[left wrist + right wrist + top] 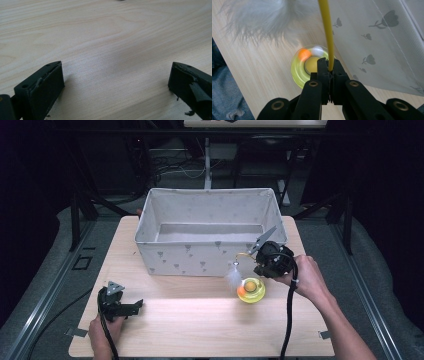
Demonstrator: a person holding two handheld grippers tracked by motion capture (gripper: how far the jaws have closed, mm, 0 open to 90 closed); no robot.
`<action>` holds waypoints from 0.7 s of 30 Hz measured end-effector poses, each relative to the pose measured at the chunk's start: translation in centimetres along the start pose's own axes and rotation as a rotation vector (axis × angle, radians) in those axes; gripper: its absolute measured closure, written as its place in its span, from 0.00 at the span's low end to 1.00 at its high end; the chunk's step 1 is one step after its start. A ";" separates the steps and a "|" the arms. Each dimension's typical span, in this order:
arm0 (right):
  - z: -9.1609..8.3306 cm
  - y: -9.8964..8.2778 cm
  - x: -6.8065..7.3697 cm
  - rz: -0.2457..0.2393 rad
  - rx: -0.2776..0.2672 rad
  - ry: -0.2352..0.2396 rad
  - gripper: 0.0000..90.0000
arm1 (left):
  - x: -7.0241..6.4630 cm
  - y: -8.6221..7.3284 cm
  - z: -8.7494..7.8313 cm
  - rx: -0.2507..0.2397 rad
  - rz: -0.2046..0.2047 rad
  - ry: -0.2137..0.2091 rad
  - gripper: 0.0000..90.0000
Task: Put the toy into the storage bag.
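Observation:
A round yellow-green toy base (251, 290) with an orange ball (304, 54) in its track lies just in front of the box. My right gripper (255, 257) is above it, shut on a thin yellow rod (327, 32). The rod runs out past the fingertips to a white feather tuft (233, 279), which hangs beside the base. In the right gripper view the jaws (330, 68) pinch the rod right over the base (298, 71). My left gripper (137, 306) rests low at the table's front left, open, with bare wood between its jaws (116, 80).
A large grey fabric box (200, 257) with small dark flower prints stands at the back middle of the wooden table (200, 330), its front wall (382, 50) close beside the right gripper. A black cable (289, 320) trails from the right gripper toward the table's front edge.

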State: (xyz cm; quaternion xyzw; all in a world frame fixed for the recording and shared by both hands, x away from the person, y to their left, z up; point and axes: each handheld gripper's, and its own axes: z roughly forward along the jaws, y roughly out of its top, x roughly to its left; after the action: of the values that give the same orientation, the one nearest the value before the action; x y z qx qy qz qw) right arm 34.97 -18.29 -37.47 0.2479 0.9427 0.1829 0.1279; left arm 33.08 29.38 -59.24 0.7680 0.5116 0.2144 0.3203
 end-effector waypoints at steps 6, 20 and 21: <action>-0.5 0.2 -0.2 -0.002 0.001 -0.003 0.98 | 0.0 0.0 0.0 0.004 0.001 -0.002 0.00; -1.0 0.6 -0.3 -0.009 -0.007 0.002 0.98 | 0.0 0.0 0.0 0.000 0.000 0.001 0.00; -1.0 0.6 -0.3 -0.013 -0.006 0.002 0.98 | 0.0 0.0 0.0 0.000 0.000 0.001 0.00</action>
State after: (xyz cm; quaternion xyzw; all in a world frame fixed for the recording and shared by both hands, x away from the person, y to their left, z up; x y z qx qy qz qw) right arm 35.16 -18.23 -36.23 0.2410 0.9439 0.1852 0.1289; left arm 33.08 29.37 -59.25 0.7678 0.5117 0.2146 0.3203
